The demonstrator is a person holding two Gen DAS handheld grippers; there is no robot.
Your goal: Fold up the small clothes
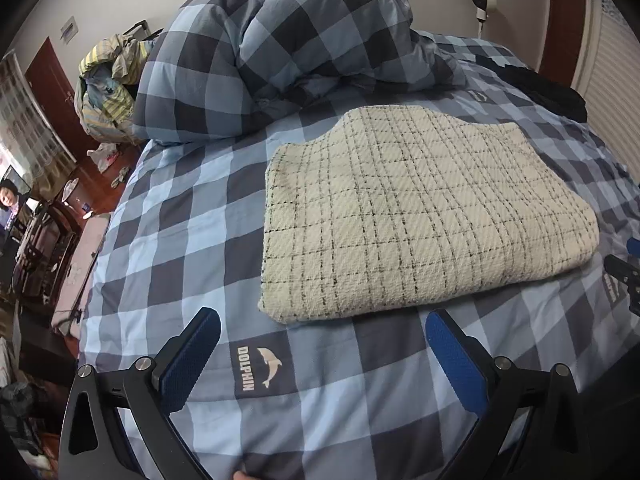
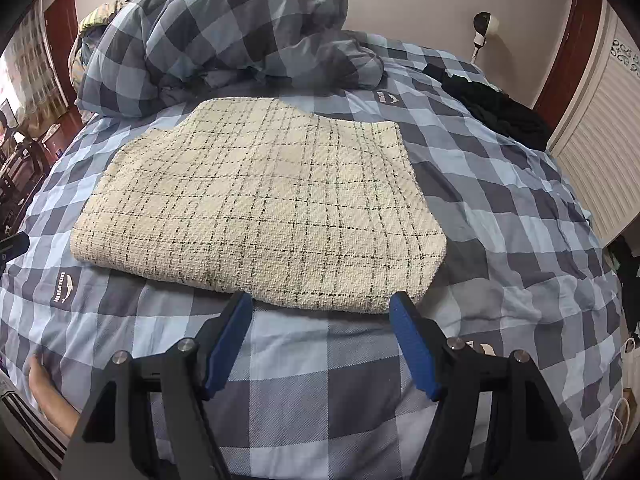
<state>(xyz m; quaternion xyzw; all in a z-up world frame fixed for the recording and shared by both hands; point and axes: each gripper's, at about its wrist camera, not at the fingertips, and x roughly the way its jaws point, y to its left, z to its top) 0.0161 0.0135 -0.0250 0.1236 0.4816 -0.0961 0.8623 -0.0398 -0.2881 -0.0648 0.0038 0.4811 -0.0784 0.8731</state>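
Note:
A cream knitted garment with thin black check lines (image 1: 420, 216) lies folded flat on the blue checked bedcover (image 1: 192, 240); it also shows in the right wrist view (image 2: 264, 204). My left gripper (image 1: 322, 324) is open and empty, just short of the garment's near left corner. My right gripper (image 2: 322, 300) is open and empty, its fingertips at the garment's near edge, toward its right corner. The right gripper's tip shows at the left wrist view's right edge (image 1: 624, 272).
A bunched checked duvet (image 1: 280, 48) is heaped behind the garment. A black garment (image 2: 496, 112) lies at the bed's far right. A pile of clothes (image 1: 108, 84) sits past the bed's left side. A person's arm (image 2: 44, 392) rests at the near left.

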